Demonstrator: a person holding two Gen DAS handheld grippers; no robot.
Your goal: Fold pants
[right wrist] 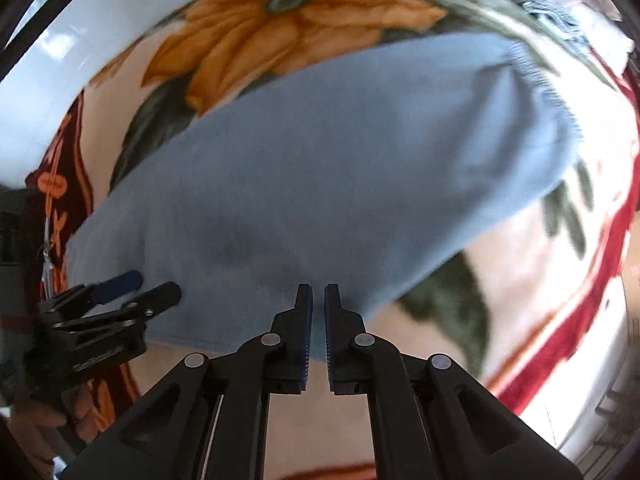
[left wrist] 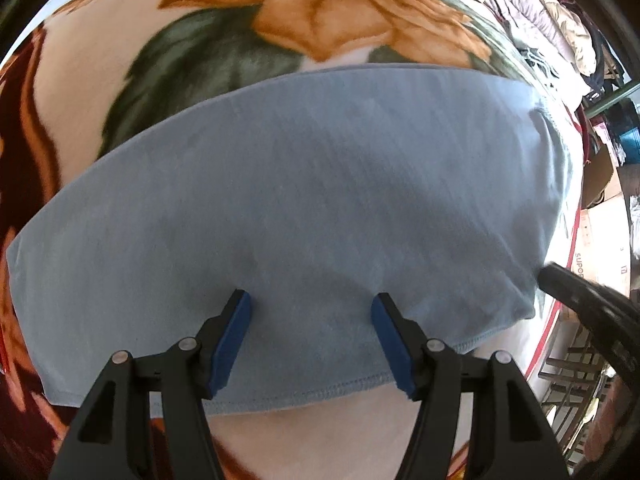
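Note:
Light blue pants lie folded into a long band across a floral blanket. Their gathered waistband is at the far right. My left gripper points down over the near hem, open, its blue pads wide apart above the cloth with nothing pinched. My right gripper is shut to a narrow slit, its tips on the near edge of the pants; I cannot tell whether cloth is caught. The right wrist view shows the left gripper over the left corner. The right gripper touches the pants' right edge.
The blanket has orange flowers, green leaves and a red border along the bed's edge. Piled clothes and cardboard boxes lie beyond the bed on the right. A white wall stands at the far left. A hand holds the left gripper.

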